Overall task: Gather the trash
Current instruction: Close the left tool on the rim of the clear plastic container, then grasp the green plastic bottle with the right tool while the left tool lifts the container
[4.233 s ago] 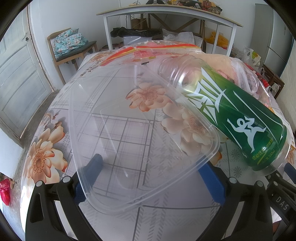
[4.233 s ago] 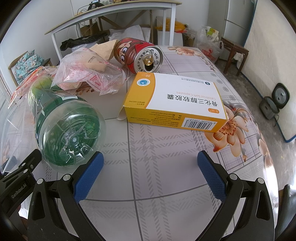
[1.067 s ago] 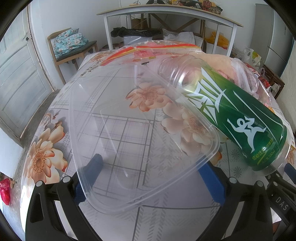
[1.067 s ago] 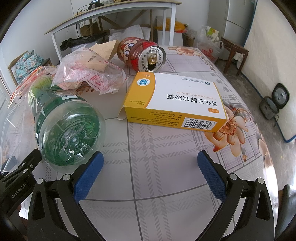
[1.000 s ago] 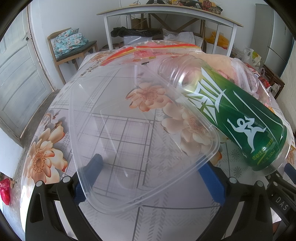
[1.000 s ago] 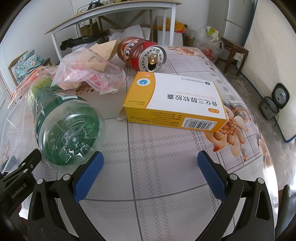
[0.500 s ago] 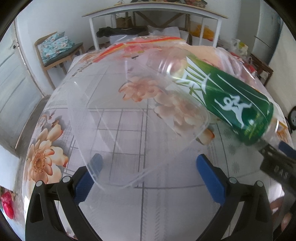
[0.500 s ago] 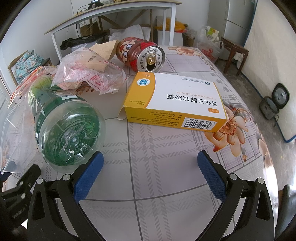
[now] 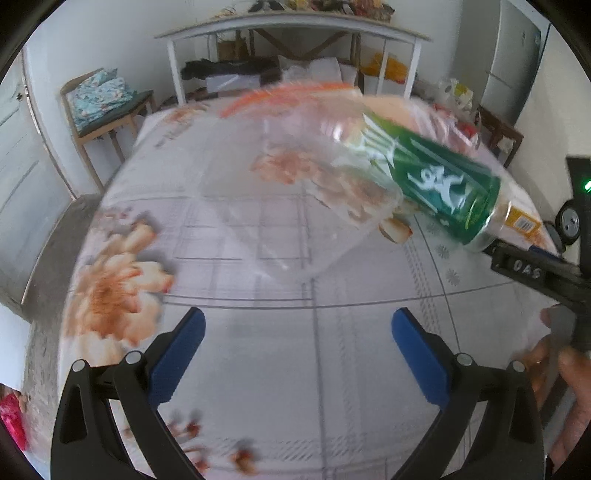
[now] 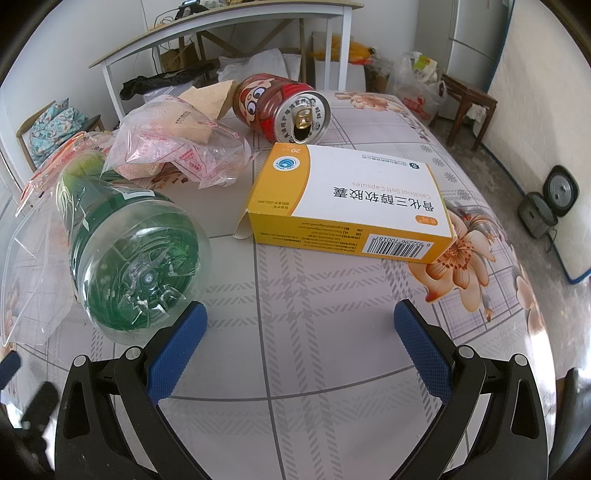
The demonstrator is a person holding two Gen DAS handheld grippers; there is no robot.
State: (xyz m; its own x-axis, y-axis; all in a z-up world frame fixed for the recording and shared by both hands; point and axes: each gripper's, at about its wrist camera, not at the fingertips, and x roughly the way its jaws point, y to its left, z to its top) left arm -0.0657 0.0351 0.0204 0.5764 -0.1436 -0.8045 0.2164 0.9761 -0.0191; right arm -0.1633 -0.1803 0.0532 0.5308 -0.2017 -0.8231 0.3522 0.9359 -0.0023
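Observation:
A green plastic bottle (image 9: 436, 181) (image 10: 129, 251) lies on its side on the floral table, its neck resting on a clear plastic lid (image 9: 295, 206). A yellow-and-white medicine box (image 10: 351, 206), a red drink can (image 10: 284, 109) on its side and a clear bag with pink print (image 10: 181, 147) lie beyond. My left gripper (image 9: 295, 354) is open above bare tablecloth, short of the lid, and its view is blurred. My right gripper (image 10: 299, 347) is open, with the bottle's base just beyond its left fingertip and nothing between the fingers.
A white-framed desk (image 9: 295, 40) stands behind the table, a wooden chair (image 9: 103, 110) with folded cloth at the left. A hand (image 9: 565, 373) grips the other tool at the right edge of the left wrist view. A fridge (image 10: 476, 33) and stool (image 10: 469, 103) stand far right.
My left gripper has pulled back and risen away from the clear lid, which now lies farther ahead. The red can rolled slightly. The right gripper has not moved.

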